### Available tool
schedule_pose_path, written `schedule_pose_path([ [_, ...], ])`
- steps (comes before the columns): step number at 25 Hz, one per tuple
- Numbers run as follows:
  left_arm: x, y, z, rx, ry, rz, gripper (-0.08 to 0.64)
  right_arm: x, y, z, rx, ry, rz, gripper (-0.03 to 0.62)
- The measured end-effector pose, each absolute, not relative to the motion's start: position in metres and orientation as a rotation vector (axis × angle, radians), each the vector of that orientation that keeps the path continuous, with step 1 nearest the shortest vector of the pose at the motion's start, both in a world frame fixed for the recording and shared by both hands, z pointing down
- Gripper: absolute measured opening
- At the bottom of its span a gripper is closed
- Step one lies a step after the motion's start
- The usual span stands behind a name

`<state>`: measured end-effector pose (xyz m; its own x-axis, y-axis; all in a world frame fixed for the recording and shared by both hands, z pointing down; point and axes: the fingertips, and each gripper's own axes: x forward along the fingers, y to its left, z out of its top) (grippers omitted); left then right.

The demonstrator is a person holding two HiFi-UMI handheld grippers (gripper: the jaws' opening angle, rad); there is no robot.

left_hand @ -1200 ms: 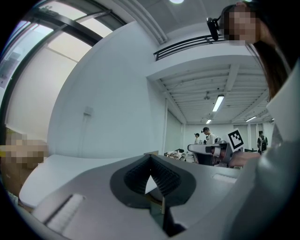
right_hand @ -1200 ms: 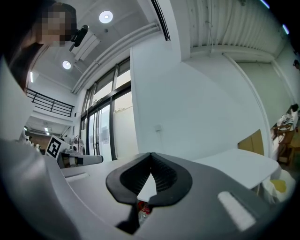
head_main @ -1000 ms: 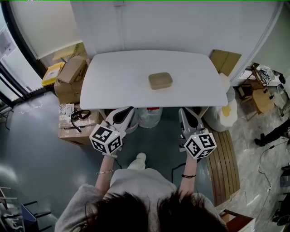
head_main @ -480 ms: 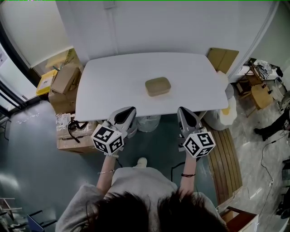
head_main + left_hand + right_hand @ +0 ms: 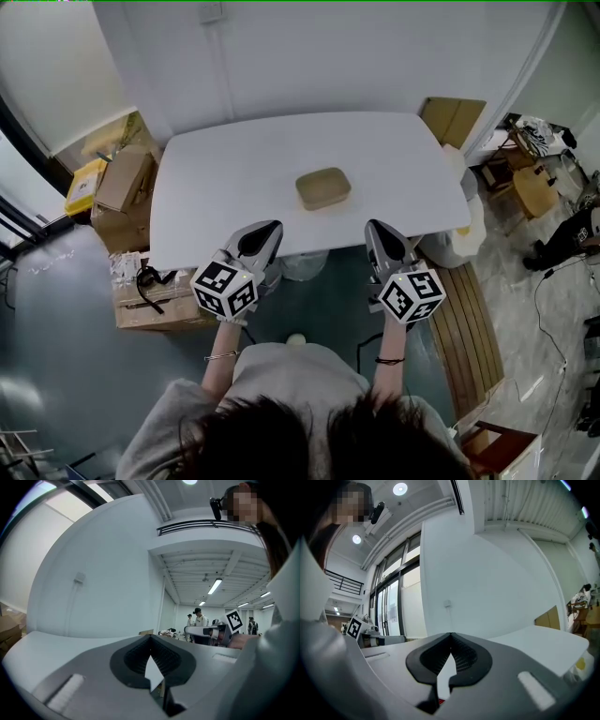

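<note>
A tan, rounded rectangular block [image 5: 323, 187] lies near the middle of a white table [image 5: 216, 178]. Both grippers are held side by side at the table's front edge, pointing toward the wall. My left gripper [image 5: 263, 230] sits left of the block and my right gripper [image 5: 378, 230] right of it, both short of it. In the left gripper view my left gripper [image 5: 150, 637] has its jaws closed tip to tip with nothing between them. My right gripper [image 5: 451, 635] looks the same in the right gripper view. The other gripper's marker cube [image 5: 236, 619] shows at the side.
Cardboard boxes [image 5: 122, 178] are stacked on the floor left of the table. A flat carton [image 5: 452, 117] leans at the back right, and a white bag [image 5: 466, 225] stands by the right end. Wooden slats [image 5: 473, 319] lie on the floor. People [image 5: 199, 618] stand far off.
The table has come closer in the head view, and both grippers now reach its front edge. Their jaws stay closed and side by side.
</note>
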<state>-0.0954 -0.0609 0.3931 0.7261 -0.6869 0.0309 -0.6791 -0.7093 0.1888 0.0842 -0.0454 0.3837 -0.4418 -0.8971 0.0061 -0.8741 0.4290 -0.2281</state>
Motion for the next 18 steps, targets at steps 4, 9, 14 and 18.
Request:
schedule_pose_path([
  [4,-0.094,-0.073,0.397,2.746,-1.075,-0.057,-0.009,0.077,-0.054,0.390,-1.595,2.562,-0.315,0.012],
  [9,-0.090,-0.082,0.399,2.750,-1.055,-0.044,-0.009,0.082,-0.063,0.394,-1.614,2.550,-0.334,0.012],
  [14,-0.087,-0.100,0.402,2.739,-1.063,-0.038,-0.009,0.086,-0.081,0.398,-1.617,2.558,-0.352,0.012],
  [18,-0.081,-0.113,0.402,2.723,-1.084,-0.043,-0.009,0.094,-0.099,0.398,-1.605,2.580,-0.360,0.012],
])
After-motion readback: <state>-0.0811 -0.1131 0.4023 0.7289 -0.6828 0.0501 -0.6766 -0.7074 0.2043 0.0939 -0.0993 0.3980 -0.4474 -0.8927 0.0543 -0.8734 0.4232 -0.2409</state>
